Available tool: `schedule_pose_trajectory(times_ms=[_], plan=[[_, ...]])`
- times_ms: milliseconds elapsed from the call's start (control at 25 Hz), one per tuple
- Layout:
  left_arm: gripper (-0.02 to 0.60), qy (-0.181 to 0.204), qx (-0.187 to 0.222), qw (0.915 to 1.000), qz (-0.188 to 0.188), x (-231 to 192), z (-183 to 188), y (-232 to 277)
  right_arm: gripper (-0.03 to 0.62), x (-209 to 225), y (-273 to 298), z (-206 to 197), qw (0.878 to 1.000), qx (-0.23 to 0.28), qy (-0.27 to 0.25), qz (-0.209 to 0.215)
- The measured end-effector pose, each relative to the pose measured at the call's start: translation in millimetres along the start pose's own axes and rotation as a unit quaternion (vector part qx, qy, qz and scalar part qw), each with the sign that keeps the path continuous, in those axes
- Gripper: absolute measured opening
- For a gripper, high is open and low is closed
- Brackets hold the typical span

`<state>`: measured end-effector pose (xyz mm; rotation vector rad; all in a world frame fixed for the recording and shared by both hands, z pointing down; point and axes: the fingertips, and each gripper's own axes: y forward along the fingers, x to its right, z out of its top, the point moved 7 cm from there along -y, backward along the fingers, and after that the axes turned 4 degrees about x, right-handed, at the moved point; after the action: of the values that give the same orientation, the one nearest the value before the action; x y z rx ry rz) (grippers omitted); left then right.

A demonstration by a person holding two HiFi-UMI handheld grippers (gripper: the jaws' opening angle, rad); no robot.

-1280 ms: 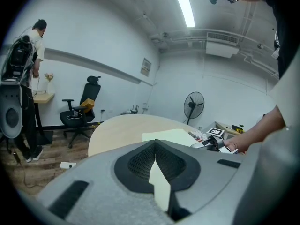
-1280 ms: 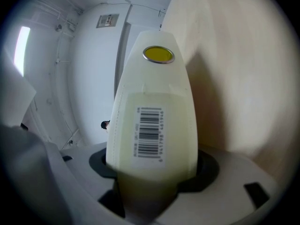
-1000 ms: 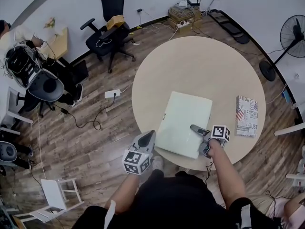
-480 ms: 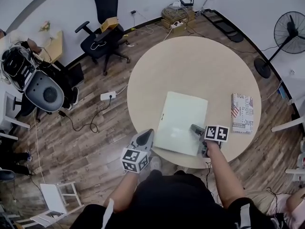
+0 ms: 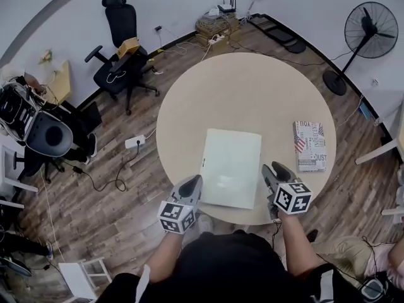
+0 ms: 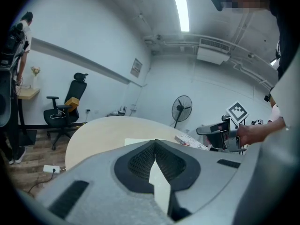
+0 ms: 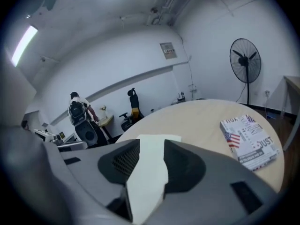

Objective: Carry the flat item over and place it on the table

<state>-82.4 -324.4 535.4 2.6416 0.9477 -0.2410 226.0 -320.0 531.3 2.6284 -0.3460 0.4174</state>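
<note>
Flat item (image 5: 230, 168) — a pale green rectangular panel — lies flat on the near part of the round tan table (image 5: 246, 87), its near edge close to the table's near rim.

The left gripper (image 5: 194, 182) sits at the panel's near left edge. In the left gripper view its jaws are clenched together, with a thin pale sliver of the panel's edge pinched between the pads. The right gripper (image 5: 273, 169) sits just beside the panel's near right corner. Its jaws are closing, and in the right gripper view the pale panel shows through the gap between them, but the pads do not look pressed on it, so that claw reads as released.

On the table to the right of the panel, with bare tabletop between them, lies a book (image 5: 310, 145) with a flag-print cover. It is flat and touches neither gripper.

On the wooden floor beyond the table's far left stands a black office chair (image 5: 118, 59) with a small tan box (image 5: 128, 45) resting on its seat — whether anything is inside the box cannot be made out. A black standing fan (image 5: 374, 23) is at the far right.
</note>
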Motion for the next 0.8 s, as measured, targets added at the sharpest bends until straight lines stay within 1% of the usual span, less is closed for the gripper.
schedule_pose_trajectory(times_ms=[40, 80, 120, 160, 280, 440, 560, 800], plan=[[0.006, -0.002, 0.002, 1.0000, -0.005, 2, 1, 4, 0.147, 1, -7, 6, 1.000, 0.019, -0.002, -0.004], [0.006, -0.004, 0.003, 0.9999, -0.010, 4, 3, 7, 0.104, 1, -14, 12, 0.999, 0.037, -0.005, -0.009], [0.006, -0.005, 0.004, 0.9999, -0.014, 7, 6, 10, 0.041, 2, -21, 17, 0.999, 0.052, -0.009, -0.014], [0.006, -0.005, 0.005, 0.9998, -0.018, 11, 10, 13, 0.000, 2, -27, 22, 0.998, 0.066, -0.012, -0.017], [0.006, 0.000, 0.015, 0.9994, -0.032, 26, 28, 20, -0.002, 1, -47, 37, 0.993, 0.107, -0.033, -0.021], [0.006, 0.026, 0.036, 0.9982, -0.041, 41, 47, 27, -0.003, -4, -68, 54, 0.983, 0.148, -0.106, -0.037], [0.006, 0.038, 0.038, 0.9977, -0.042, 44, 51, 29, -0.003, -9, -72, 57, 0.978, 0.153, -0.135, -0.039], [0.006, 0.040, 0.033, 0.9980, -0.036, 44, 48, 26, -0.003, -12, -67, 58, 0.977, 0.144, -0.155, -0.036]])
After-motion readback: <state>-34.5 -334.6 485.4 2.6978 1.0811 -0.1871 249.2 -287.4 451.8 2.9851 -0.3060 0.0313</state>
